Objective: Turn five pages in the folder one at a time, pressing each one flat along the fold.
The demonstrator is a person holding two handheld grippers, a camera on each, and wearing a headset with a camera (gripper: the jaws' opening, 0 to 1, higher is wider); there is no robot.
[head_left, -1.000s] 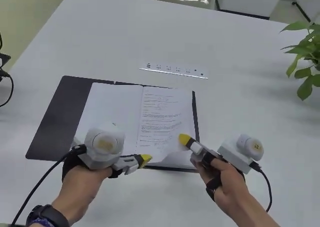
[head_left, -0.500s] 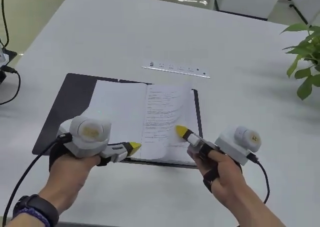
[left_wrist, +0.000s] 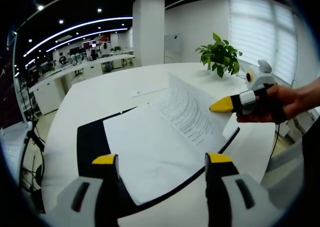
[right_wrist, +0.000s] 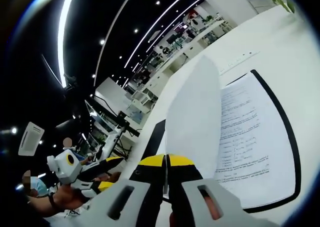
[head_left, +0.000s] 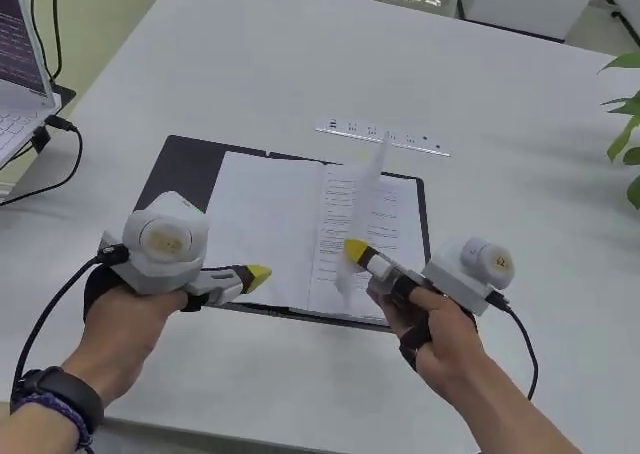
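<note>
Right gripper [head_left: 354, 251] pinched page [head_left: 369, 186]; page upright beside fold. Left gripper [left_wrist: 161, 159] jaws spread, near folder [head_left: 168, 174] front edge. Folder open on table [head_left: 250, 54], long side crosswise. Print unreadable.

The folder [head_left: 170, 179] lies open on the counter [head_left: 250, 64], a socket strip [head_left: 385, 134] behind it. A laptop [head_left: 15, 94] sits far left, a plant [head_left: 622, 139] far right.
</note>
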